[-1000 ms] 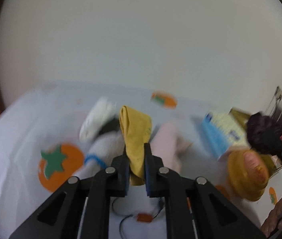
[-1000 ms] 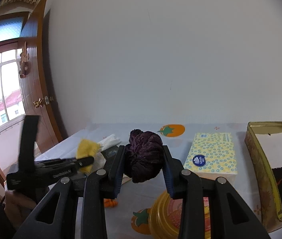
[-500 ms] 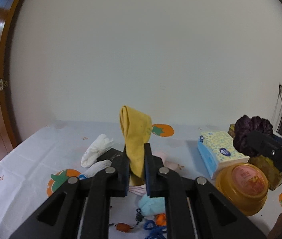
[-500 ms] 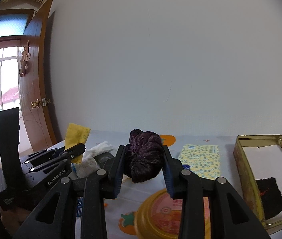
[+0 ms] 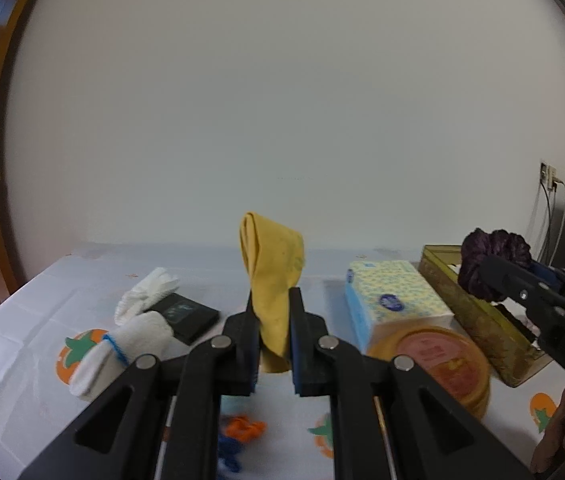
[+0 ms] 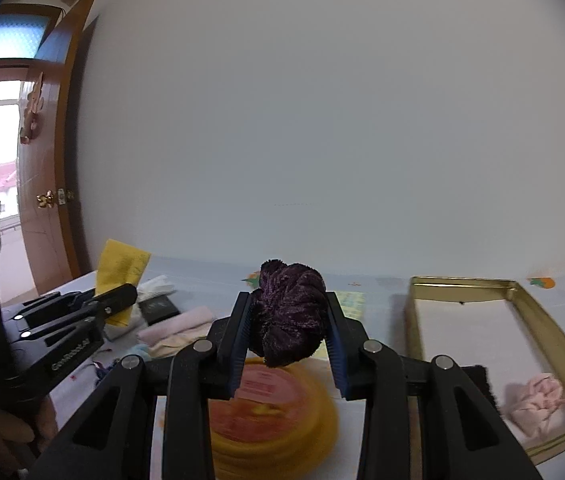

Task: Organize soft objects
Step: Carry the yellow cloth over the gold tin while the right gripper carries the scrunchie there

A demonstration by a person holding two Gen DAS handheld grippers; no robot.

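Pinching a folded yellow cloth between the tight-closed jaws of the left gripper, cloth standing upright above the fingertips, its lower end hanging just below them. Clamping a dark purple plush scrunchie in the right gripper, jaws part-way apart with the pads pressed into its sides, the bundle bulging above and in front of the fingers. Seen from the left wrist: right gripper with the scrunchie at the far right, raised above the near wall of a gold tin box. Seen from the right wrist: tin open on the right, lined white, with a pink soft item in its near right corner and a black piece by its near left edge, mostly hidden behind the finger. Directly below the right gripper, a round yellow container with a pink lid, blurred. Just beyond it, a blue-and-yellow tissue pack. On the left of the white cloth with orange fruit prints: a rolled white sock with a blue band, a second white sock farther back, a flat black box between them. Nearer, under the left gripper, orange and blue cords. Folded pink and cream cloths lying between the two grippers in the right wrist view.
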